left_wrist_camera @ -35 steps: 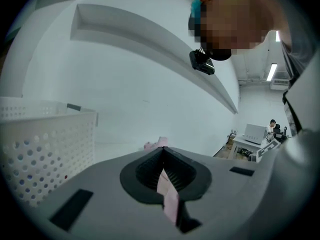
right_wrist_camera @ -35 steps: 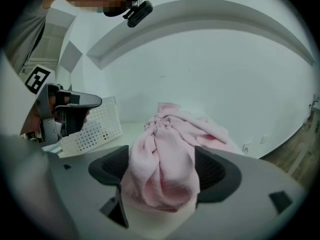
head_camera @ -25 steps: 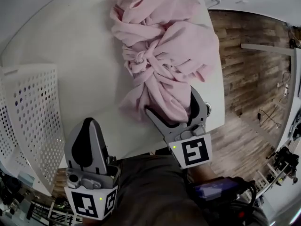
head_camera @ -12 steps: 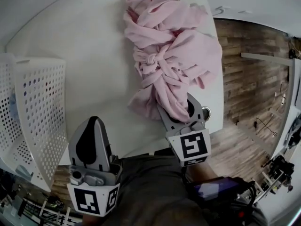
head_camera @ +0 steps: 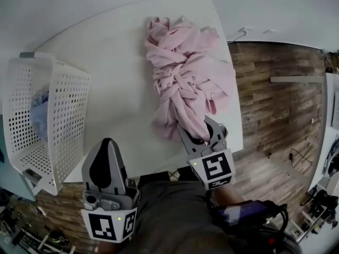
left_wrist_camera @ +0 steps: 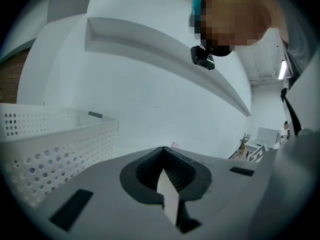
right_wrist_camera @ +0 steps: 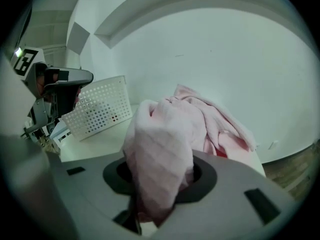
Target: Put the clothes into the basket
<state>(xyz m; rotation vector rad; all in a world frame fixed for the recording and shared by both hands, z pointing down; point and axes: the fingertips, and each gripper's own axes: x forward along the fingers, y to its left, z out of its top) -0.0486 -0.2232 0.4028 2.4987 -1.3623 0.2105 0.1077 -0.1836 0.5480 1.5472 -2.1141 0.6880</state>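
A crumpled pink garment lies on the right half of the white table. My right gripper is at the garment's near end, and its jaws are closing with a thick fold of the cloth between them. In the right gripper view that fold fills the gap between the jaws and the pads squeeze it. The white perforated basket stands at the table's left edge with blue cloth inside. My left gripper hangs shut and empty near the table's front edge, beside the basket.
The table's right edge drops to a wooden floor just beyond the garment. Bare tabletop lies between the garment and the basket. Cluttered items sit on the floor at the lower left.
The right gripper's jaws have narrowed from wide open onto the garment's near fold. The head view has swung, bringing more of the basket into sight. The left gripper stays shut.
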